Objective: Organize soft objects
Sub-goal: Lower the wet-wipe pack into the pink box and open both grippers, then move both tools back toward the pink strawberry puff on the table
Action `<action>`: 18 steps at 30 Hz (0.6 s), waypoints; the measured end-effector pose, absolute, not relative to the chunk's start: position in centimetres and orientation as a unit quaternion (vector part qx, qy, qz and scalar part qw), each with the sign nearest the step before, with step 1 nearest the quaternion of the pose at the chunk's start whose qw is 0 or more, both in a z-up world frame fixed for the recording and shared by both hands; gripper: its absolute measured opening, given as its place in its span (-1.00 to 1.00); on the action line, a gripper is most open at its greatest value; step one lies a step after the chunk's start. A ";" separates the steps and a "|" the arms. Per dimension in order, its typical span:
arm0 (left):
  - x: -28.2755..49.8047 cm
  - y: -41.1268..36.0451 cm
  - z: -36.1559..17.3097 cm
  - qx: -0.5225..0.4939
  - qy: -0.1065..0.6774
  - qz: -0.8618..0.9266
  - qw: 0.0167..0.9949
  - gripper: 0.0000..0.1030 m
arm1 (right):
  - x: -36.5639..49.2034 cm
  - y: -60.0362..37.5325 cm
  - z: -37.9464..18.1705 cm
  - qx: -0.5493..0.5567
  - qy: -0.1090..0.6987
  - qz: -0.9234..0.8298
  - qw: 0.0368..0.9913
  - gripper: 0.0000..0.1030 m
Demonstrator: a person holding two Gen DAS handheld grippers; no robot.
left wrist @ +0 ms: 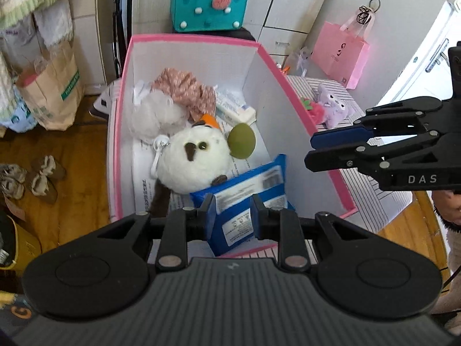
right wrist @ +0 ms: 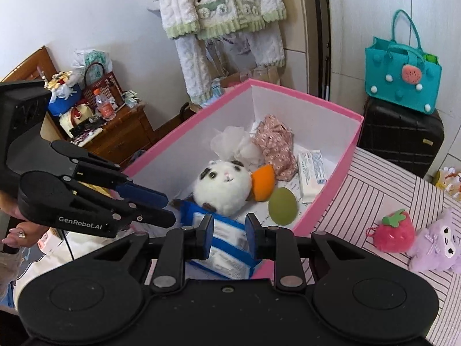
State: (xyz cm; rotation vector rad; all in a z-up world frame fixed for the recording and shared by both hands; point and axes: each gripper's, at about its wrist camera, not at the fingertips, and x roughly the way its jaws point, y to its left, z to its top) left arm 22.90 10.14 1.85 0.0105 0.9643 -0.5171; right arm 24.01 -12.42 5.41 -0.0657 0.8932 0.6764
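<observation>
A pink-rimmed white box (left wrist: 121, 121) (right wrist: 325, 103) holds a white panda plush (left wrist: 193, 158) (right wrist: 222, 187), a green sponge (left wrist: 242, 141) (right wrist: 282, 206), an orange sponge (right wrist: 263, 183), a white mesh puff (left wrist: 149, 115), a floral cloth (left wrist: 184, 89) and a blue tissue pack (left wrist: 245, 199) (right wrist: 224, 245). My left gripper (left wrist: 233, 216) is open above the box's near end, the blue pack between its fingers but apart from them. My right gripper (right wrist: 229, 236) is open over the same pack. A strawberry plush (right wrist: 393, 230) and a purple plush (right wrist: 435, 242) lie on the striped cloth.
A teal felt bag (left wrist: 207, 3) (right wrist: 403, 75) sits on a black suitcase (right wrist: 400, 141) behind the box. A pink paper bag (left wrist: 340, 52), a brown paper bag (left wrist: 52, 89), slippers (left wrist: 28, 178) on the wooden floor and a cluttered wooden cabinet (right wrist: 115, 132) surround it.
</observation>
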 end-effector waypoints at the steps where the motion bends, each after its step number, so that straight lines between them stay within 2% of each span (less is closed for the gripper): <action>1: 22.6 10.1 2.3 0.011 0.456 -0.244 0.856 -0.54 | 23.8 -12.4 5.7 -0.032 0.422 0.324 0.846 -0.42; 18: 16.5 7.6 7.4 0.069 0.417 -0.261 0.868 -0.47 | 15.4 -15.6 11.2 -0.057 0.348 0.340 0.872 -0.30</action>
